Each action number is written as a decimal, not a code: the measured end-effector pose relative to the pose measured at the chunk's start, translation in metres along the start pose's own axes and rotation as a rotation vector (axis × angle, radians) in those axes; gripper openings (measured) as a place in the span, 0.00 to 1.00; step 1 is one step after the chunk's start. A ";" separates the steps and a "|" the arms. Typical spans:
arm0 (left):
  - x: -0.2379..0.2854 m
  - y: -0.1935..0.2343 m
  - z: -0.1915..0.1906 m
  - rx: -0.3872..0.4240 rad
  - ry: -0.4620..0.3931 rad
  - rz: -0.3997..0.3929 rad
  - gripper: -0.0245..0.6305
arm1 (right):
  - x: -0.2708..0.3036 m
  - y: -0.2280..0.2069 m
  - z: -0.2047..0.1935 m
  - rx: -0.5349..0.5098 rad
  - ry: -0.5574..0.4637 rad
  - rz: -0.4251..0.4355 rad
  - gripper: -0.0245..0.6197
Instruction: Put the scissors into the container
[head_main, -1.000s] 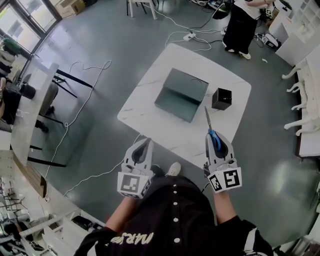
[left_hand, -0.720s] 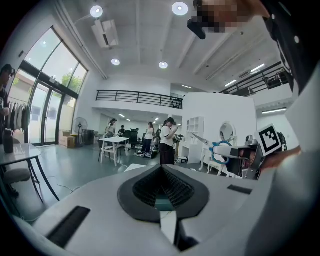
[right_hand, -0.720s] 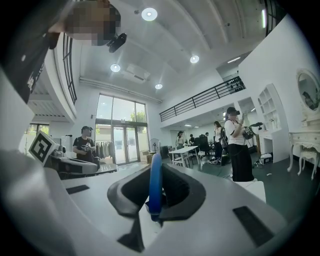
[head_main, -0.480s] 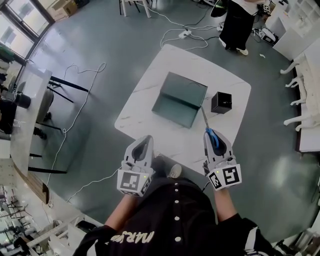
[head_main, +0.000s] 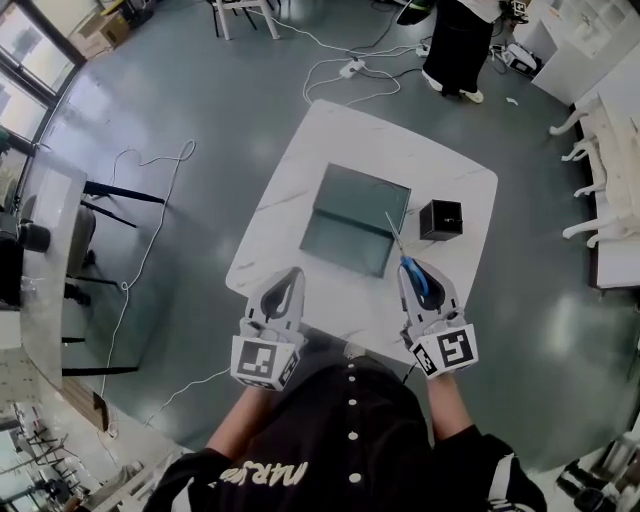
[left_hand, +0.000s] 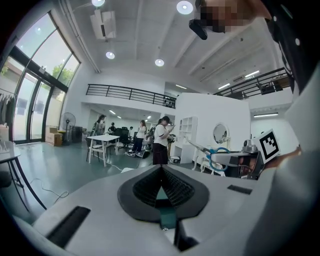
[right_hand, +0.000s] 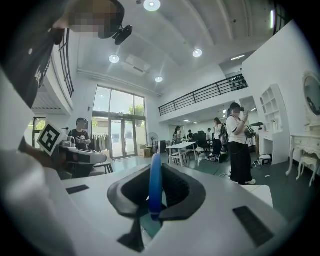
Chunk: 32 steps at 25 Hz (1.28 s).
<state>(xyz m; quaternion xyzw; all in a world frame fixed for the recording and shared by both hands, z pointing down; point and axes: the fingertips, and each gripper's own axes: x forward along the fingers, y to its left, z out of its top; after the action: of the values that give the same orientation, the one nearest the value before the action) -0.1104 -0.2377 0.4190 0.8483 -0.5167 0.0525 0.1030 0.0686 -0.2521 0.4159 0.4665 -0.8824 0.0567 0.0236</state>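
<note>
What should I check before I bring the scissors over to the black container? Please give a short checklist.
1. Grip on the scissors: ok. The fingers of the right gripper are closed on the blue handle.
2. Container ready: ok. It stands upright on the table, top open.
3. Blades above the container: not ok. In the head view the tips stop short of it, over the edge of the grey box.
4. Left gripper out of the way: ok. It is empty and shut, at the near table edge.
5. Container empty inside: cannot tell.
</note>
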 end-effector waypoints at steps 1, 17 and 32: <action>0.005 0.003 -0.001 -0.002 0.007 -0.009 0.08 | 0.004 -0.001 -0.003 0.000 0.009 -0.003 0.13; 0.076 0.013 -0.043 -0.076 0.121 -0.159 0.08 | 0.053 -0.010 -0.045 -0.114 0.143 0.011 0.13; 0.091 0.044 -0.085 -0.190 0.244 -0.119 0.08 | 0.125 -0.008 -0.178 -0.420 0.473 0.336 0.13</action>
<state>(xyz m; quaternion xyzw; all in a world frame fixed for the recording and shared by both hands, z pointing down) -0.1057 -0.3167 0.5251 0.8512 -0.4519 0.0995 0.2477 0.0030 -0.3375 0.6049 0.2739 -0.9092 -0.0163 0.3131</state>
